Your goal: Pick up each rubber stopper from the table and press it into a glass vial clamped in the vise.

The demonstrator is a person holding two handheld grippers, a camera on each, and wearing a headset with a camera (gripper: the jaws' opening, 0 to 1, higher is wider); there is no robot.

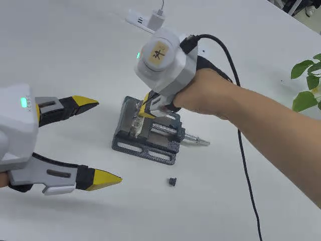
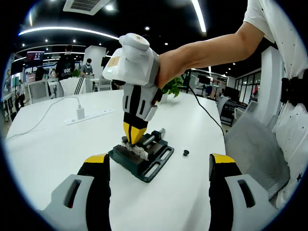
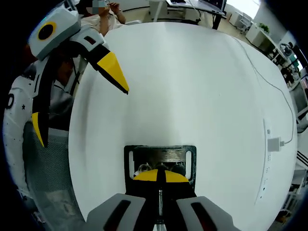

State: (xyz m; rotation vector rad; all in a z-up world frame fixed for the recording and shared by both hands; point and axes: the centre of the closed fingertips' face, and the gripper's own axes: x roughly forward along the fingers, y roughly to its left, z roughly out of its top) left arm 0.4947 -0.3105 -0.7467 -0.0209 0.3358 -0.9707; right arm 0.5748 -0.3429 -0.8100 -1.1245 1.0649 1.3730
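A dark grey vise point(image 1: 145, 143) stands mid-table with small glass vials point(image 1: 134, 125) clamped in its jaws. My right gripper point(image 1: 145, 111), held from the right, points down onto the vials with its yellow tips together; anything between them is hidden. In its own view the right gripper point(image 3: 161, 174) is shut over the vise point(image 3: 161, 154), with vials point(image 3: 143, 169) beside the tips. One black rubber stopper point(image 1: 172, 182) lies on the table in front of the vise, also seen as the stopper point(image 2: 186, 152). My left gripper point(image 1: 99, 140) hovers wide open left of the vise, holding nothing.
A white power strip point(image 1: 143, 20) with a plugged charger lies at the far side. A black cable point(image 1: 246, 165) trails from the right gripper across the table's right part. Plant leaves point(image 1: 306, 80) reach in at the right edge.
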